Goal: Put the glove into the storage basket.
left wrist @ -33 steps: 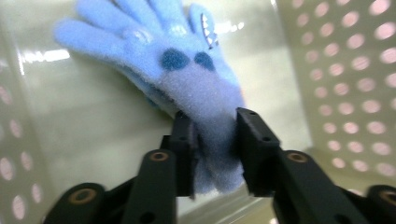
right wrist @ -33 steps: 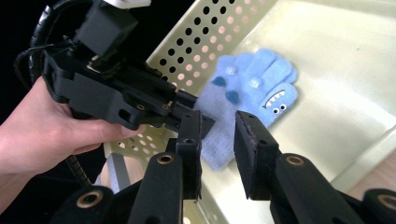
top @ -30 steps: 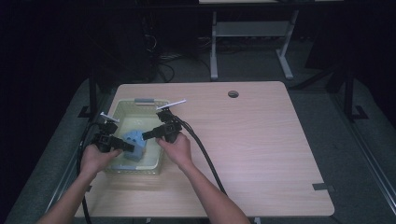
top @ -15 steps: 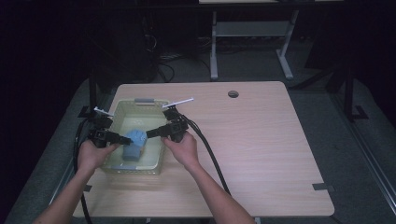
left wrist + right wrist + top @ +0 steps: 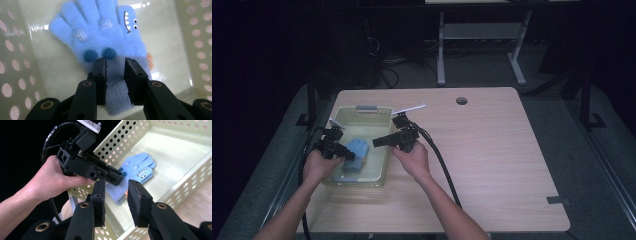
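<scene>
Left claw point(image 5: 115, 72) is clenched on the grey cuff of the fuzzy blue knit glove with the shark face point(image 5: 102, 37); its jaws have just been closing, and the cuff sits bunched between the pads. The glove lies flat on the floor of the pale-yellow perforated plastic basket point(image 5: 384, 116), fingers pointing away from the claw, at the basket's near-left part. Right claw point(image 5: 116, 195) hangs released over the basket's right rim, jaws apart with nothing between them, aimed across at the glove. The step in hand looks like lifting the glove out. To do it well: lift straight up until the fingers are above the wall before moving sideways, since the knit could snag on the holes. The grip is on the cuff alone, so expect the glove to dangle; keep the lift slow. The right claw should stay off the rim, or come in to take the finger end if the glove needs spreading. The left gripper view gives the pad contact, the shark teeth and eyes and two dark blue pom-poms. The right gripper view shows the hand point(image 5: 50, 180) on the left gripper and the basket wall height. The high view places the basket on the wooden worktop point(image 5: 502, 165), left side.
</scene>
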{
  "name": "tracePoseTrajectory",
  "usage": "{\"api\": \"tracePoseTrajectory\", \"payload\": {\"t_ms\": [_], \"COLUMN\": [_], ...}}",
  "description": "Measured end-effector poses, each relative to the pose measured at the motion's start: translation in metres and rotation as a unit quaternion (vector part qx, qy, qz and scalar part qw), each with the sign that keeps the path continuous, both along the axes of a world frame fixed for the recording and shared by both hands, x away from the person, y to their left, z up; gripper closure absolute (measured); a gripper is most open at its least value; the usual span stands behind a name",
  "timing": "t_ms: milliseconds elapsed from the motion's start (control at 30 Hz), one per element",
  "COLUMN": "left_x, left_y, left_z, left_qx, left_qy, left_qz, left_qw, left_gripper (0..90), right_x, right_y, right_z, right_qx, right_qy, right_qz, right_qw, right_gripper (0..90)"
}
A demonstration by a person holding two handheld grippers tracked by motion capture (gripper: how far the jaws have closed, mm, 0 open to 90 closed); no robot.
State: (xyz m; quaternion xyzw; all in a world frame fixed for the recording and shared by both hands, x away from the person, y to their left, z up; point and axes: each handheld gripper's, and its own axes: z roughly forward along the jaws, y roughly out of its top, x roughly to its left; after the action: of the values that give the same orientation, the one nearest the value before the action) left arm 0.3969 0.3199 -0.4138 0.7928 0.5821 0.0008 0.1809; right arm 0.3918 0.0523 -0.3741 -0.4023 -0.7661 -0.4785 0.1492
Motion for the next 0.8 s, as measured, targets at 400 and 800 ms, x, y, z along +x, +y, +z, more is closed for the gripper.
{"api": "tracePoseTrajectory", "payload": {"t_ms": [400, 800], "left_x": [-0.006, -0.011], "left_y": [0.0, -0.012], "left_z": [0.017, 0.038], "left_qx": [-0.046, -0.093], "left_qy": [-0.034, -0.065], "left_qz": [0.001, -0.009], "left_qw": [0.9984, 0.9935], "left_gripper": [61.3, 56.9], "right_x": [-0.005, -0.002], "right_y": [-0.008, -0.025], "right_z": [-0.002, 0.001], "right_qx": [0.009, 0.021], "right_qy": [-0.007, 0.004], "right_qz": [-0.001, -0.012], "right_qw": [0.9999, 0.9997], "right_gripper": [64.8, 58.6]}}
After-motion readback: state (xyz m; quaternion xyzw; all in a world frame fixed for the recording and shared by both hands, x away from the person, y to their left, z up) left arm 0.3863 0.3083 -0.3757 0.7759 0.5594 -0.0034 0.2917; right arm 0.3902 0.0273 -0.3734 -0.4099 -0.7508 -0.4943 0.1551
